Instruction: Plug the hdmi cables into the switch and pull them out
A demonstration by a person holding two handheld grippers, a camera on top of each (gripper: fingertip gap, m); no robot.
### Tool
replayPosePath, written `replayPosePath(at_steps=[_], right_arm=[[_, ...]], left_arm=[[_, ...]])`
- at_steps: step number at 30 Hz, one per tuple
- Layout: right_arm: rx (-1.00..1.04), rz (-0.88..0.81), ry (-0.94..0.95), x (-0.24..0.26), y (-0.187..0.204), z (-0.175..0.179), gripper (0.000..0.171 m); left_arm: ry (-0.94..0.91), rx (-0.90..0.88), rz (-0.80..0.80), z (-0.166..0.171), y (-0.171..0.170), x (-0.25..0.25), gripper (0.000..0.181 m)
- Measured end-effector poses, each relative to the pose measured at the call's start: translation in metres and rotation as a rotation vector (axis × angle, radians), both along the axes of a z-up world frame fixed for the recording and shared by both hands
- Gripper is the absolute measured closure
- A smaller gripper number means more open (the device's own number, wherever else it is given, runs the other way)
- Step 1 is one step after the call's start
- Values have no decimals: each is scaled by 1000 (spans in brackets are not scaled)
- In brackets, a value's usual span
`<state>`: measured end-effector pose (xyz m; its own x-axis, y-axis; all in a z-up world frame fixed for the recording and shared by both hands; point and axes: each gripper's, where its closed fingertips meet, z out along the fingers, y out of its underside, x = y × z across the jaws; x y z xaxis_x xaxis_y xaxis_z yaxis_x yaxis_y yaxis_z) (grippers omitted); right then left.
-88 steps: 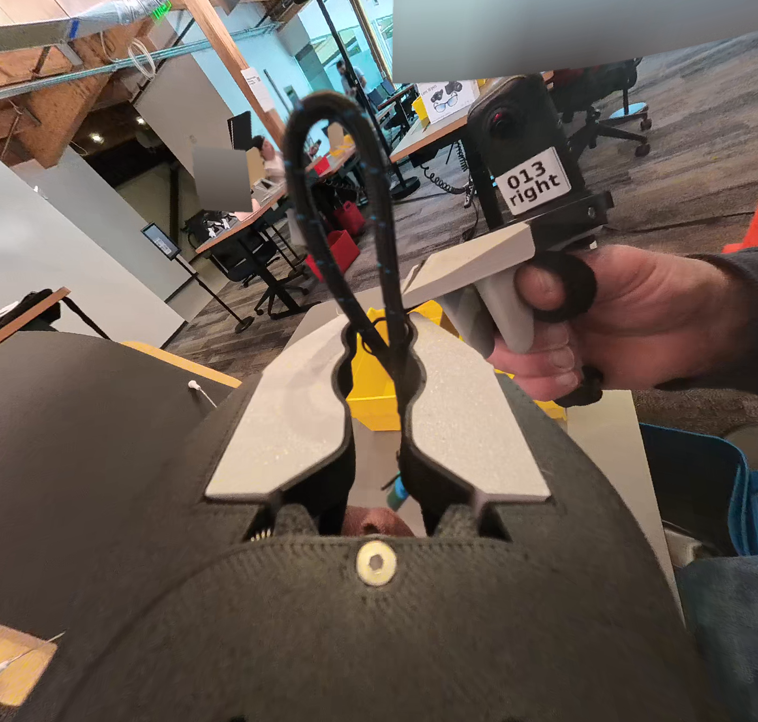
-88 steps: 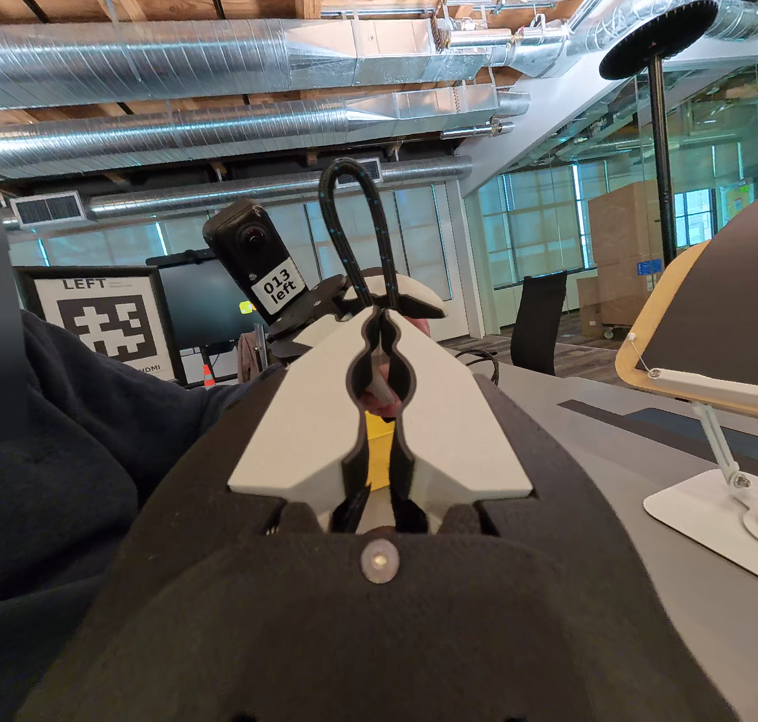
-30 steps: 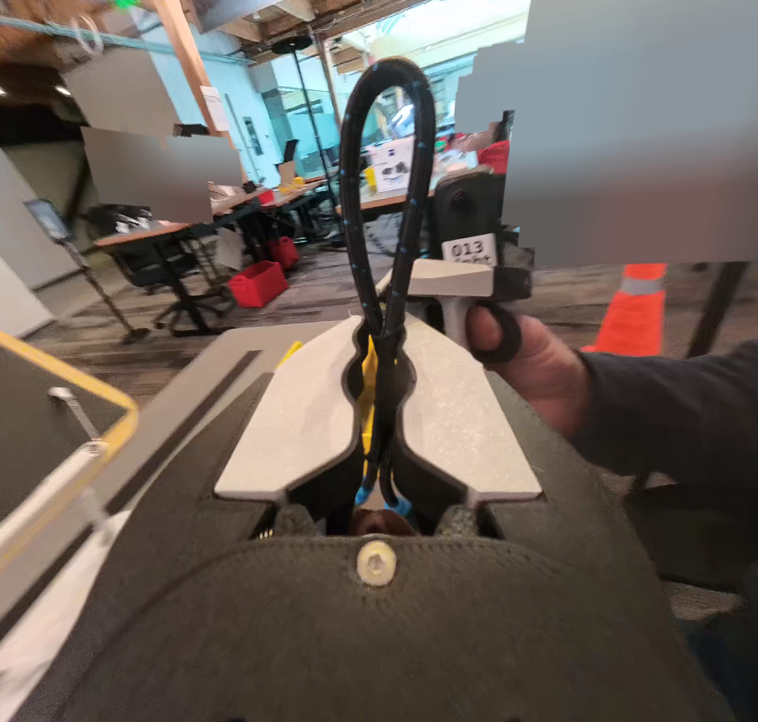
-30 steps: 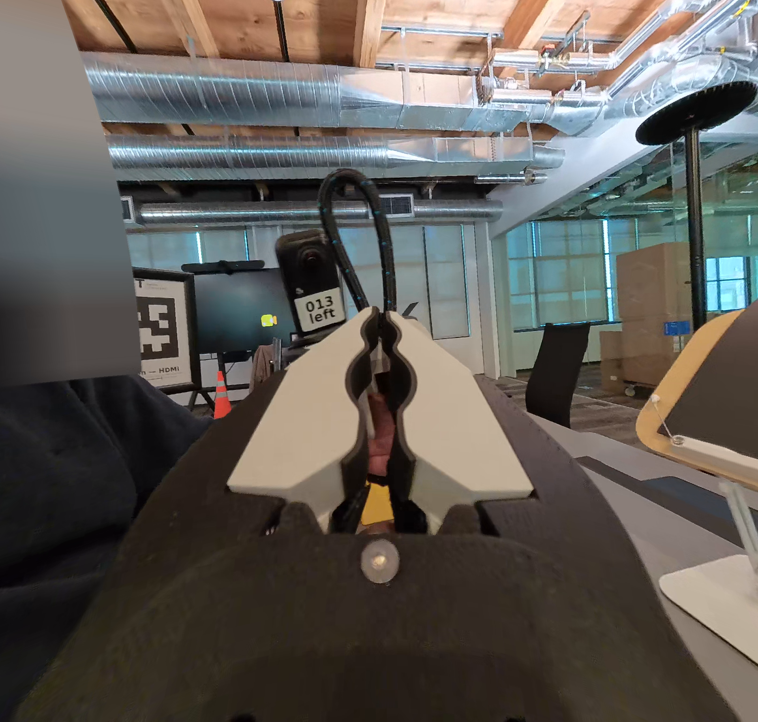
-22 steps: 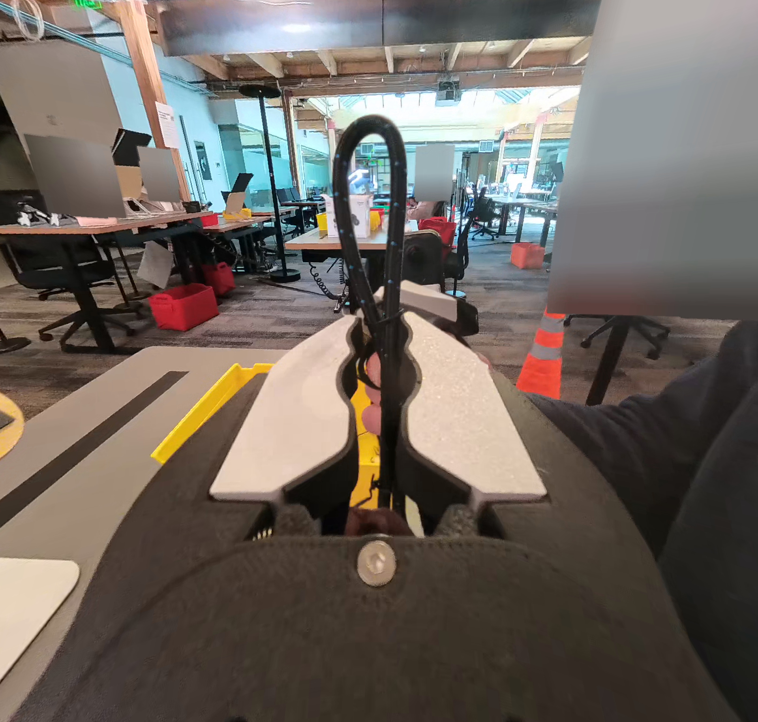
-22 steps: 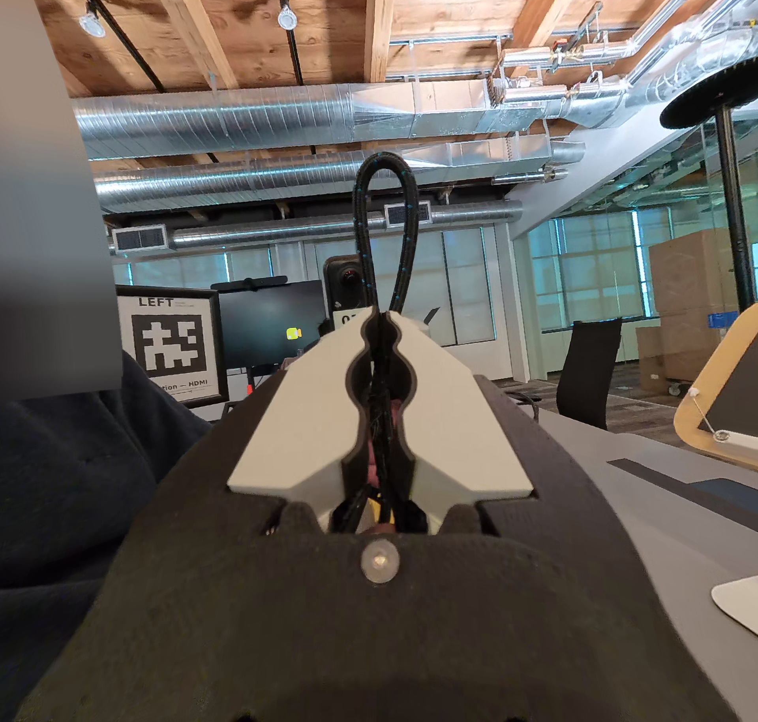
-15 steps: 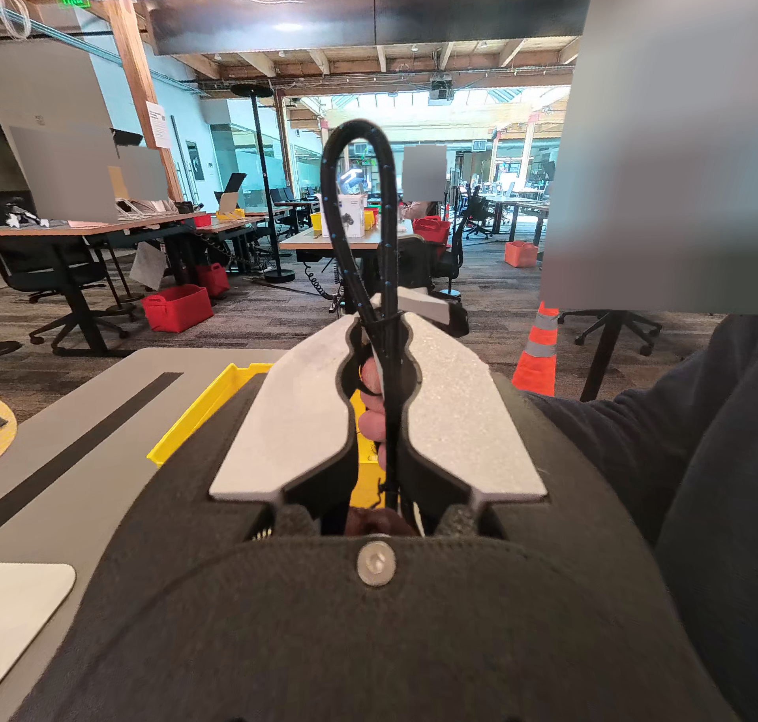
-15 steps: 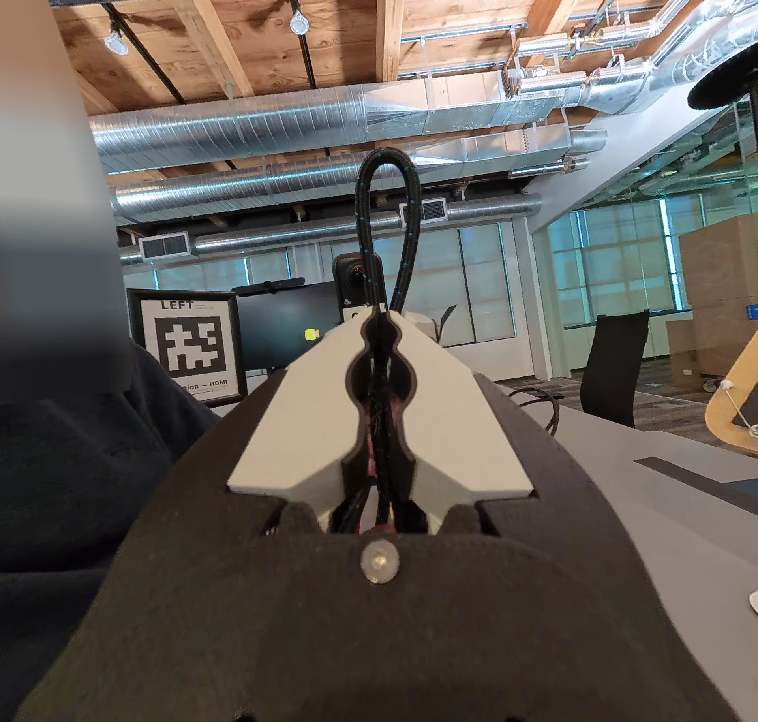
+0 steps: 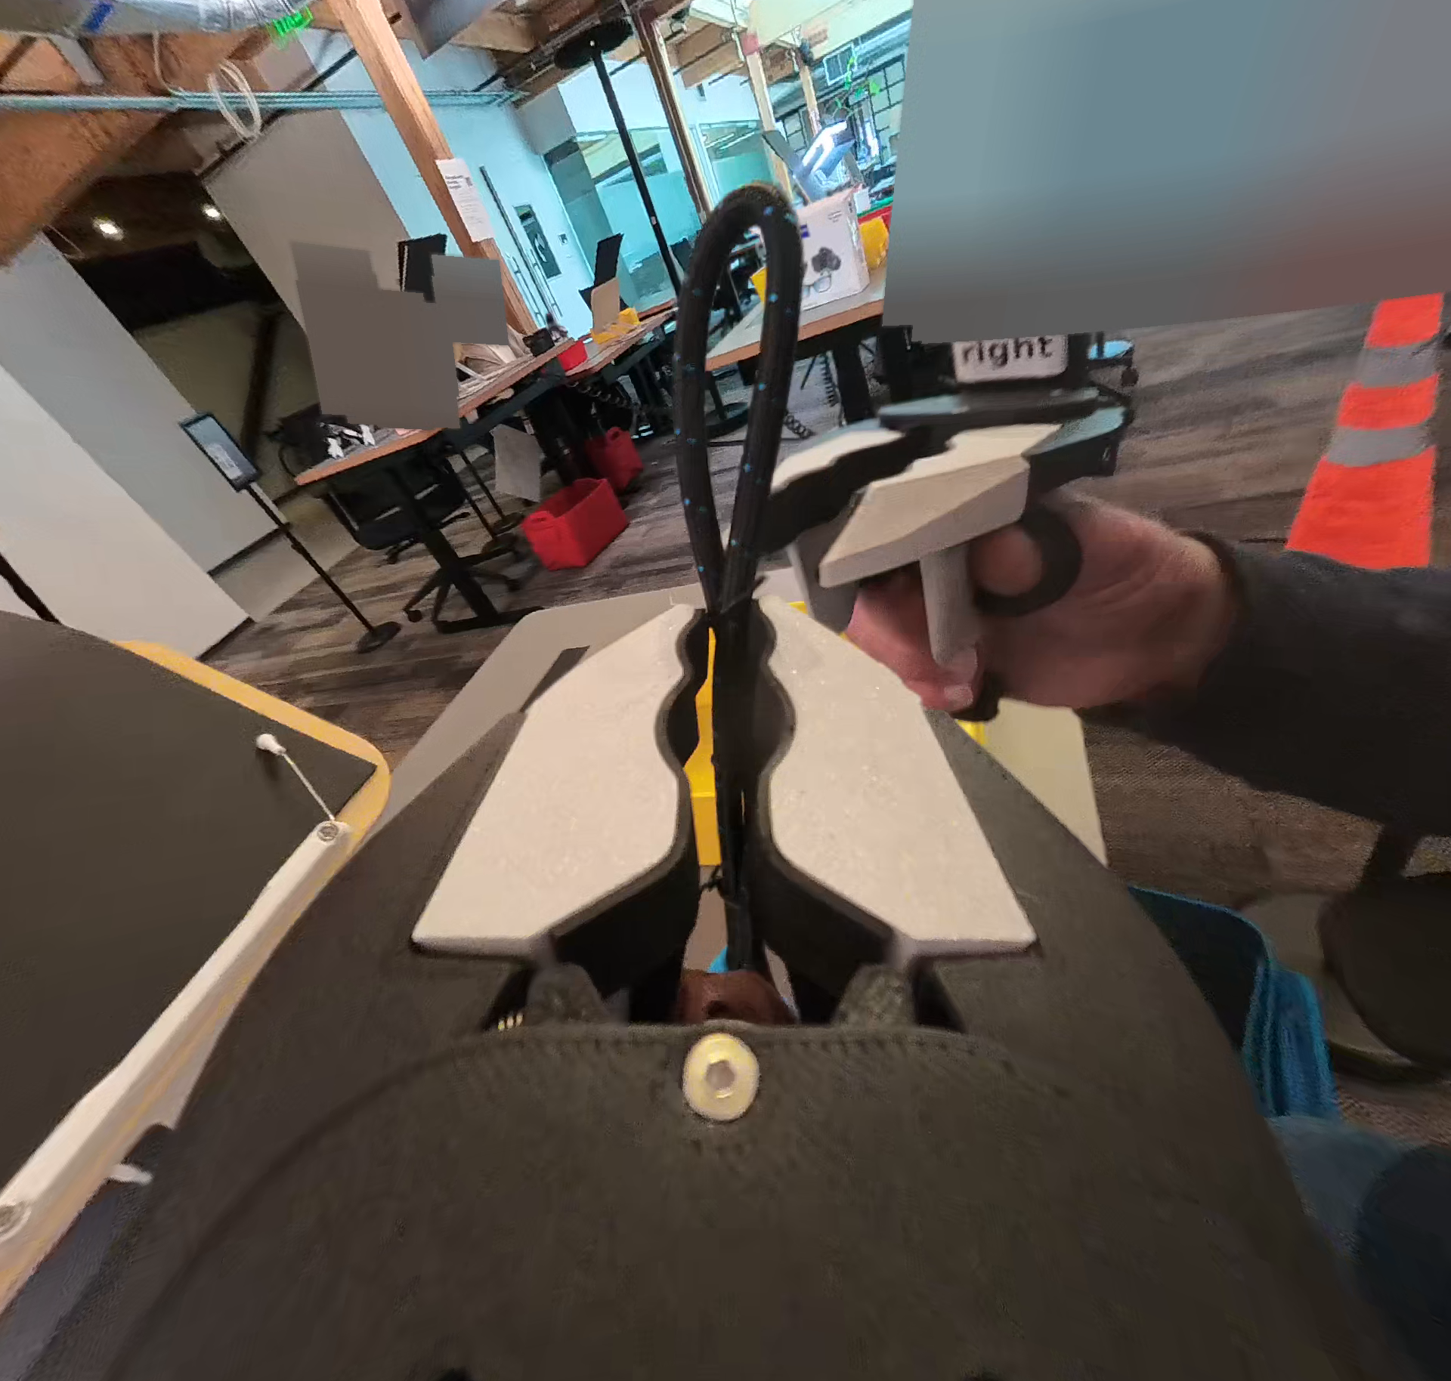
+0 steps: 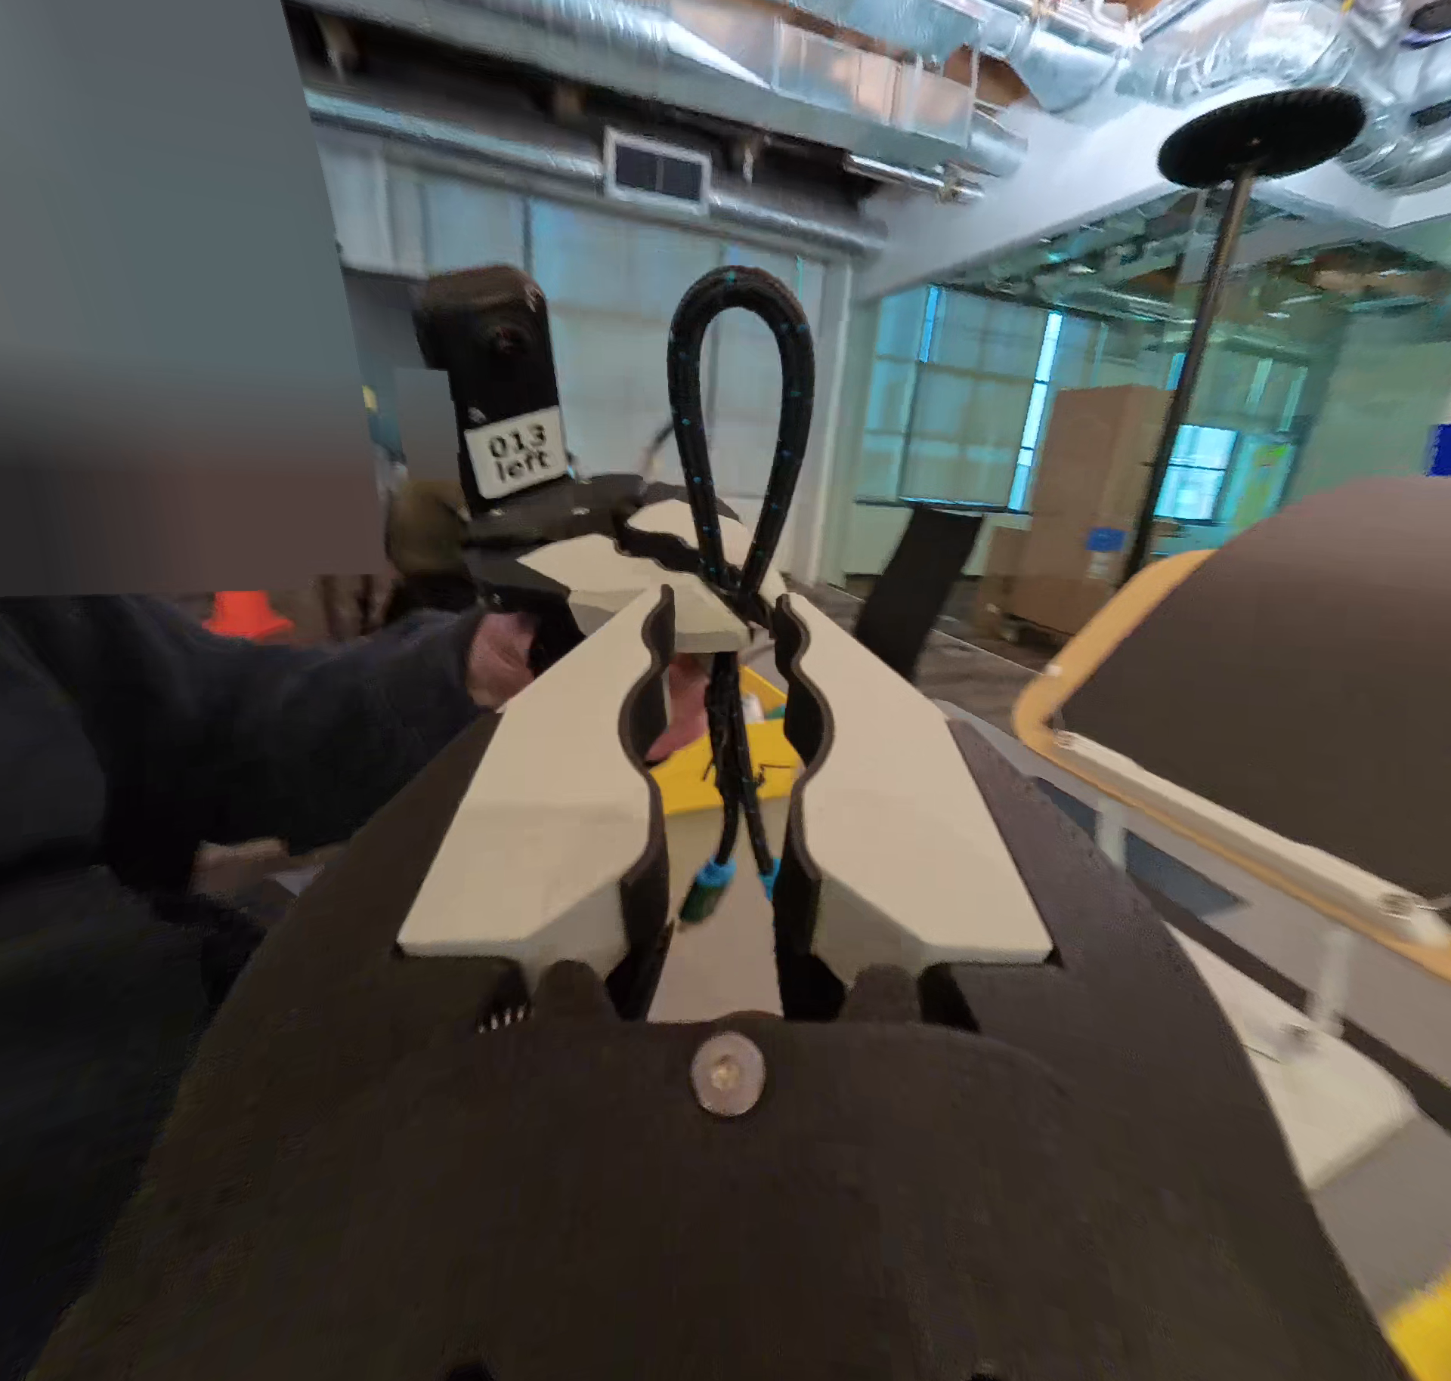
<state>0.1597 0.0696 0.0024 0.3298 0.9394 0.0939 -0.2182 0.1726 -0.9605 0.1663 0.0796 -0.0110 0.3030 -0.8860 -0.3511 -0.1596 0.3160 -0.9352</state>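
Observation:
A black braided hdmi cable (image 9: 738, 370) with blue flecks is folded into an upright loop. My left gripper (image 9: 732, 612) is shut on the loop's neck, and the loop stands above its fingertips. In the right wrist view the cable (image 10: 738, 417) hangs between the fingers of my right gripper (image 10: 724, 601), which is open and does not touch it. Its two blue-collared ends (image 10: 710, 880) dangle low between those fingers. The left gripper (image 10: 691, 558) pinches the cable just beyond. The right gripper (image 9: 793, 480) shows to the right in the left wrist view. No switch is in view.
A yellow bin (image 9: 700, 794) sits on the grey table (image 9: 502, 676) under both grippers, and also shows in the right wrist view (image 10: 707, 778). A black board with a yellow rim (image 9: 157, 794) stands on a white stand at the left. An orange cone (image 9: 1374, 441) stands on the floor. Left and right tips are no more than a few centimetres apart.
My right gripper has opened and let go of the cable, which the left gripper still holds. Both views have swung, and the grippers now sit at an angle to each other.

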Motion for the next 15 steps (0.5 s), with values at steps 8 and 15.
replayPosePath(at_steps=[8,15], right_arm=[[-6,-1,-100,-6,0,-4,155],[-41,63,-108,-4,-2,-6,158]], left_arm=[[75,118,56,-4,1,2,174],[75,138,45,-4,-1,4,174]])
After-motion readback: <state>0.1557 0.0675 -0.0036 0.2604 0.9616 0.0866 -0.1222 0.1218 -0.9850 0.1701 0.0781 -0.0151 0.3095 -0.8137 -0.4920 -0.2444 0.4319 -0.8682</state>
